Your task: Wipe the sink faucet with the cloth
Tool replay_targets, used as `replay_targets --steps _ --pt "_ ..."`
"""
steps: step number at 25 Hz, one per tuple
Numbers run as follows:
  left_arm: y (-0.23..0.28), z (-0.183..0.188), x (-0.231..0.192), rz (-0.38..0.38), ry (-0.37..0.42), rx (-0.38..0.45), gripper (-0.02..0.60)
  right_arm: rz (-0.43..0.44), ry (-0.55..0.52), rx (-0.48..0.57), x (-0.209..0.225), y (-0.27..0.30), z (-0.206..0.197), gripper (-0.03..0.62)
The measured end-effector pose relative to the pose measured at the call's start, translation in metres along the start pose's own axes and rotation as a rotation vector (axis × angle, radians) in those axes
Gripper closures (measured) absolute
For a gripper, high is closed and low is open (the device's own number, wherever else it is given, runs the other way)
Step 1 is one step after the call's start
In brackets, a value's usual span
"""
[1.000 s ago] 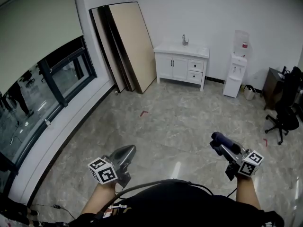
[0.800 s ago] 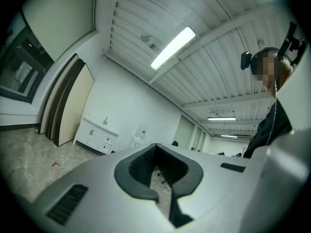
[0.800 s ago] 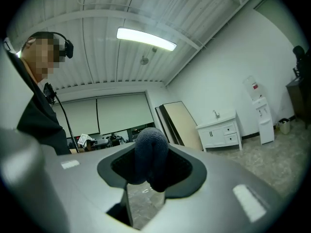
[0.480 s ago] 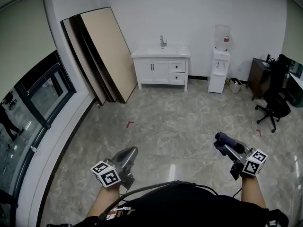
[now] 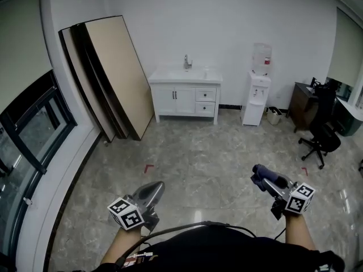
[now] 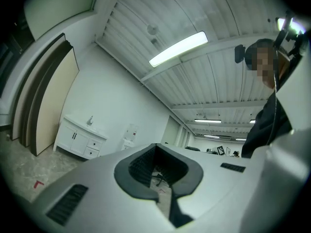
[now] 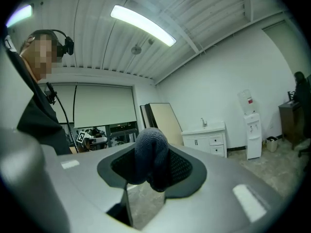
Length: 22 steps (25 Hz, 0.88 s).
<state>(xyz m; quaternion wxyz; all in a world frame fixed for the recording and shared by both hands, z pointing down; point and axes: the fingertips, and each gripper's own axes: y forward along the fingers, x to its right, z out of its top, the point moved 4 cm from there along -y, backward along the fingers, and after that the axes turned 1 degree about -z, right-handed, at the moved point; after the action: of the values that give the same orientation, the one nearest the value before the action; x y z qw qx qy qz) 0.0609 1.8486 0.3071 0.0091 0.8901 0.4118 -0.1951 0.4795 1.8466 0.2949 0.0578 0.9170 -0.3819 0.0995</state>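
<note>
A metal faucet stands on a white sink cabinet against the far wall, well ahead of both grippers; the faucet also shows small in the right gripper view. My right gripper is held low at the right, shut on a dark blue-grey cloth that bulges up from between its jaws. My left gripper is low at the left, its jaws closed together with nothing in them. The cabinet appears far off in the left gripper view.
Large boards lean on the wall left of the cabinet. A water dispenser stands right of it, with a dark desk and office chair farther right. Windows line the left wall. Marbled floor stretches between me and the sink.
The view has swung left and tilted up, so the sink cabinet sits more central. Both grippers stay low in about the same places, the right one still holding the cloth.
</note>
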Motion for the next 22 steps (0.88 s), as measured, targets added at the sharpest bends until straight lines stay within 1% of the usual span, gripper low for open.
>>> replay_targets --steps 2,4,9,12,17,20,22 --pt "-0.007 0.007 -0.029 0.017 0.009 0.009 0.589 0.031 -0.005 -0.018 -0.002 0.039 -0.002 0.451" --pt "-0.014 0.012 -0.052 0.047 -0.002 0.017 0.589 0.06 -0.011 -0.036 -0.001 0.071 -0.002 0.451" --pt "-0.032 0.015 -0.093 0.159 -0.027 0.011 0.589 0.101 0.004 -0.045 0.019 0.125 -0.001 0.451" --pt "-0.032 0.02 -0.117 0.197 -0.032 0.015 0.589 0.126 0.016 -0.043 0.034 0.157 0.001 0.451" --pt "0.005 0.029 -0.138 0.234 -0.002 0.02 0.589 0.186 0.032 -0.05 0.079 0.2 0.003 0.451" --pt "0.044 0.032 -0.147 0.263 0.015 0.027 0.589 0.225 0.029 -0.047 0.12 0.215 0.013 0.451" --pt "0.077 0.036 -0.153 0.277 0.011 0.047 0.589 0.235 0.03 -0.04 0.156 0.224 0.026 0.451"
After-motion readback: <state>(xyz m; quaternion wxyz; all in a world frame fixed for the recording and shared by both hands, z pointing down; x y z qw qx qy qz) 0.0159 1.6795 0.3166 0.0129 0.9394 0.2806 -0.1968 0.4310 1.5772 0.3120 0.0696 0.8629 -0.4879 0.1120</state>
